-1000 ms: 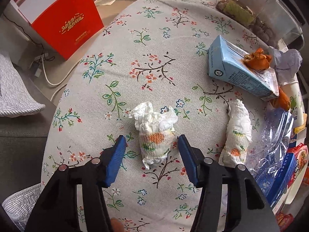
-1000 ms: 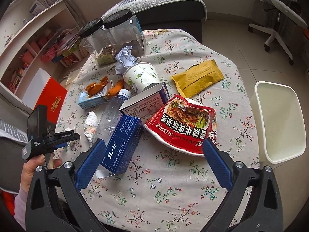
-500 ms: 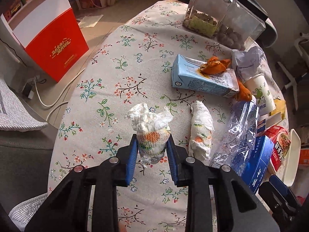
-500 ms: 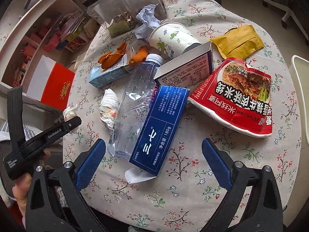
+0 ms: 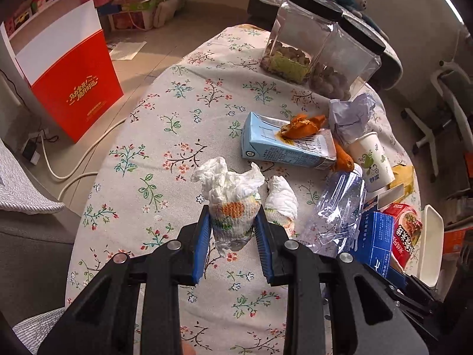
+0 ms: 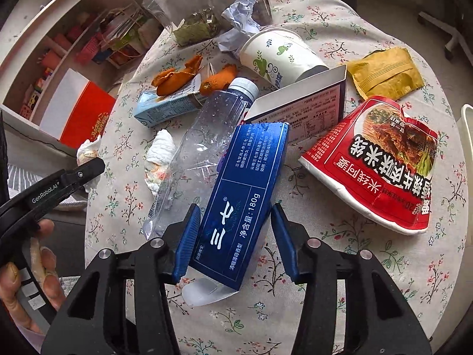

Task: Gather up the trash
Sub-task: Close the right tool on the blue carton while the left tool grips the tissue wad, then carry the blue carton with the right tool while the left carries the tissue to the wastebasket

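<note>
Between the left gripper's fingers sits a pinched, crumpled orange-printed tissue; the right's closing around a blue box.

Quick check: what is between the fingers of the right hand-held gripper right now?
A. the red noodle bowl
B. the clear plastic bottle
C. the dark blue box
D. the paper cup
C: in the right wrist view the right hand-held gripper straddles the near end of the blue box; its jaws have just been closing on it, though contact by both pads is unclear.

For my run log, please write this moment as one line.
left gripper: shut on tissue wad, lifted | right gripper: jaws closing around blue box | table: trash remains
</note>
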`<action>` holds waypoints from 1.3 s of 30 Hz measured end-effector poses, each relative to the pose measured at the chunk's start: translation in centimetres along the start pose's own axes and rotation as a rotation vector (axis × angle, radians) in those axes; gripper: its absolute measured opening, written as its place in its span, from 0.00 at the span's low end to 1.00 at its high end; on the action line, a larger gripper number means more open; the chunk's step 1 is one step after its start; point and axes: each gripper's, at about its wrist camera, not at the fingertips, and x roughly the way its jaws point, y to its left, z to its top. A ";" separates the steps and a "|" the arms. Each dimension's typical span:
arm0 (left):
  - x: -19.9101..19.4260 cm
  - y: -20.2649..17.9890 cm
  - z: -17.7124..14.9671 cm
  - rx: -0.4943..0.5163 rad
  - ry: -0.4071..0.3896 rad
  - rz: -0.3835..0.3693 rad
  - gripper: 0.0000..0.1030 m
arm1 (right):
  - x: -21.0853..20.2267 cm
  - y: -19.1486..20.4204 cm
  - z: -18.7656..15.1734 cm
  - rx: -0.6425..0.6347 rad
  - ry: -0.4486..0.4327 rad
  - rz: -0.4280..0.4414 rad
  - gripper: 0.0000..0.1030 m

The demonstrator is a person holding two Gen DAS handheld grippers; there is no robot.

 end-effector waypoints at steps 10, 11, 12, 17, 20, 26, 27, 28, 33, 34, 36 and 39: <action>-3.6 -3.7 0.0 0.058 -0.148 -0.062 0.29 | -5.5 0.3 0.7 -0.120 -0.216 -0.014 0.38; -4.0 -4.1 0.0 0.062 -0.167 -0.064 0.29 | -6.0 0.3 0.8 -0.128 -0.240 -0.020 0.38; -4.5 -4.4 0.0 0.065 -0.188 -0.069 0.29 | -6.6 0.3 0.8 -0.134 -0.266 -0.025 0.38; -6.4 -6.6 0.0 0.090 -0.278 -0.108 0.29 | -9.5 -0.9 1.4 -0.135 -0.389 -0.050 0.39; -6.9 -8.1 -0.2 0.110 -0.321 -0.132 0.29 | -11.1 -2.2 1.6 -0.104 -0.450 -0.064 0.39; -7.1 -11.8 -0.6 0.162 -0.351 -0.167 0.29 | -13.0 -4.9 1.5 -0.067 -0.538 -0.132 0.39; -7.1 -12.4 -0.7 0.172 -0.354 -0.173 0.29 | -13.3 -5.3 1.4 -0.063 -0.547 -0.142 0.39; -7.1 -13.0 -0.8 0.183 -0.356 -0.181 0.29 | -13.5 -5.7 1.4 -0.059 -0.555 -0.151 0.39; -6.9 -16.4 -1.4 0.239 -0.361 -0.209 0.29 | -14.8 -8.0 0.7 -0.052 -0.589 -0.211 0.39; -6.9 -17.1 -1.5 0.249 -0.361 -0.212 0.29 | -15.1 -8.5 0.6 -0.048 -0.596 -0.221 0.39; -6.8 -18.4 -1.8 0.265 -0.356 -0.226 0.29 | -15.8 -9.6 0.4 -0.036 -0.611 -0.240 0.39; -6.6 -20.3 -2.4 0.291 -0.352 -0.245 0.29 | -16.7 -11.6 0.1 -0.007 -0.627 -0.269 0.39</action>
